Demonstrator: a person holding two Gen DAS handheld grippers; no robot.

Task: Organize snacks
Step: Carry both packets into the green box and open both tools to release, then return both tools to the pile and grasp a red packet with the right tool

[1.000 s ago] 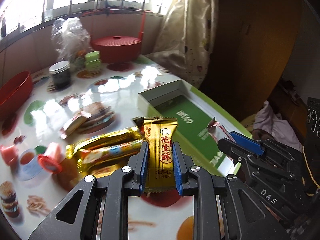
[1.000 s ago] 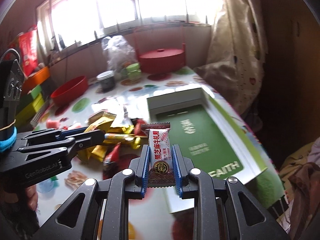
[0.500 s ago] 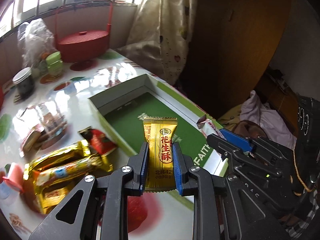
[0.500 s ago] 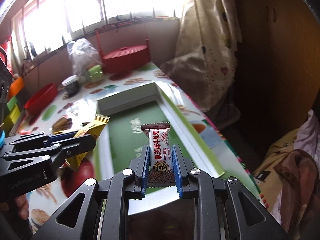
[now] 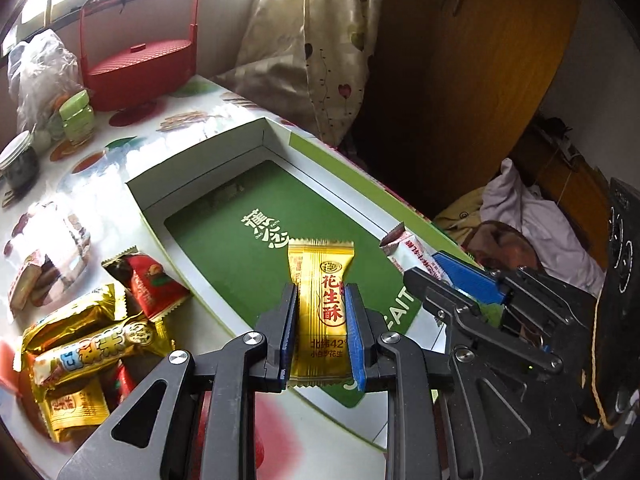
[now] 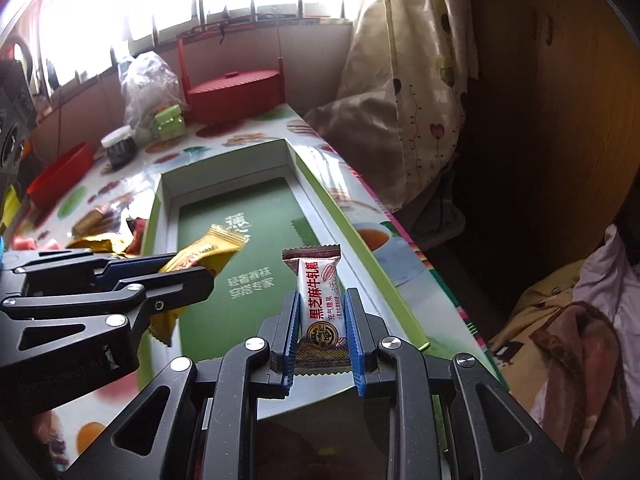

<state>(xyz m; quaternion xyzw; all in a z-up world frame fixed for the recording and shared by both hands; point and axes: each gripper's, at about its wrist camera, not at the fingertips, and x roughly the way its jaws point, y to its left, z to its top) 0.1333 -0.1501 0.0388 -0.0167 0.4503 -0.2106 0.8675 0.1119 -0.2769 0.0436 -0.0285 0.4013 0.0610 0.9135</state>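
My left gripper (image 5: 321, 289) is shut on a yellow peanut candy (image 5: 322, 320) that stands upright between its pads, over the near end of the open green box (image 5: 224, 216). My right gripper (image 6: 320, 294) is shut on a white and brown sesame candy (image 6: 319, 276), above the box's near right part (image 6: 256, 208). In the right wrist view the left gripper (image 6: 200, 270) sits at the left with its yellow candy (image 6: 212, 248) over the box floor. The right gripper (image 5: 420, 270) and its candy (image 5: 408, 246) show at the right of the left wrist view. The box floor looks bare.
A heap of gold and red wrapped snacks (image 5: 100, 340) lies on the table left of the box. Further back stand a red basket (image 5: 136, 68), a plastic bag (image 5: 40, 68), a green pot (image 5: 76, 116), a dark jar (image 5: 18, 160) and a red bowl (image 6: 60, 172). The table edge runs along the box's right side.
Both grippers have carried their candies rightward from above the snack heap to above the green box and have sunk a little. Both grips are unchanged.
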